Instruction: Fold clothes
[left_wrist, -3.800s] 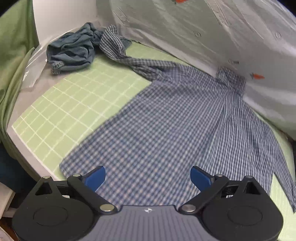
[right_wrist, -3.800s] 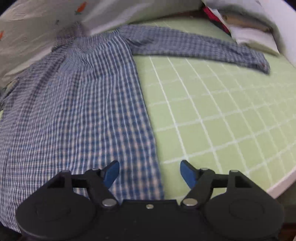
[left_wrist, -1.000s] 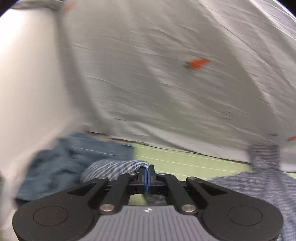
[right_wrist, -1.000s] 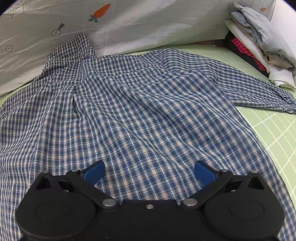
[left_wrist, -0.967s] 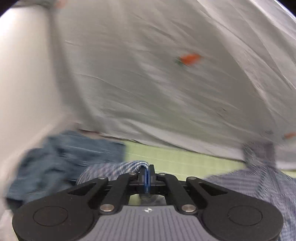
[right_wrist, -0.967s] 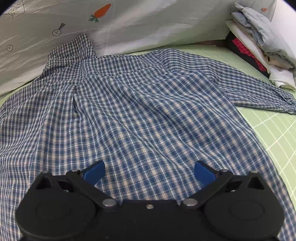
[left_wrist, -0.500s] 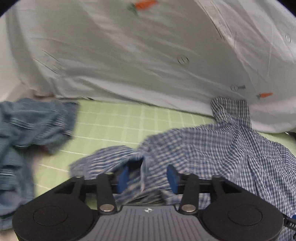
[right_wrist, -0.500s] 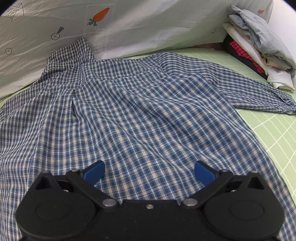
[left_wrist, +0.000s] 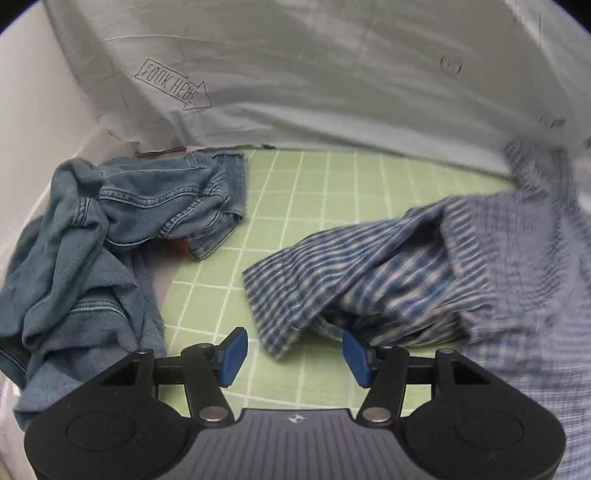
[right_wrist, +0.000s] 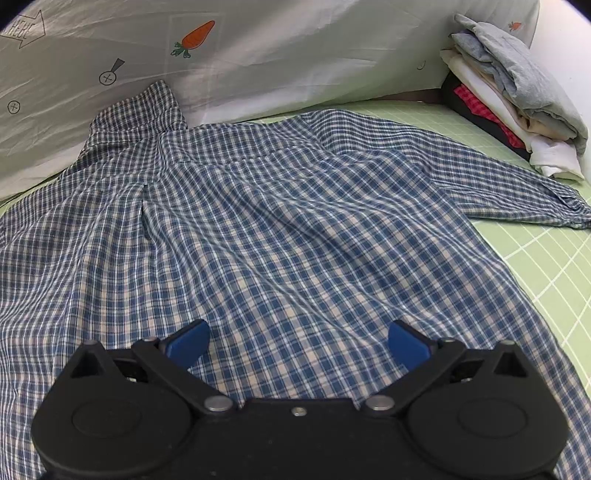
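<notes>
Green gridded matting (left_wrist: 325, 192) is seen beneath both tools. Just ahead of the left gripper (left_wrist: 290, 356), whose jaws stand partly apart with nothing between them, a plaid sleeve (left_wrist: 332, 280) is lying loose, its long axis running away to the right toward the shirt (right_wrist: 258, 229). The right gripper (right_wrist: 297, 341), spread wide and empty, is held over the shirt's back. Left of the left gripper, one crumpled pair of jeans (left_wrist: 110, 221) is piled. Farther off, one stack of folded clothes (right_wrist: 517, 99) is set beyond the other sleeve (right_wrist: 517, 199).

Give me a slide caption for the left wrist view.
Open left gripper above the checked shirt's sleeve, crumpled jeans beside.
</notes>
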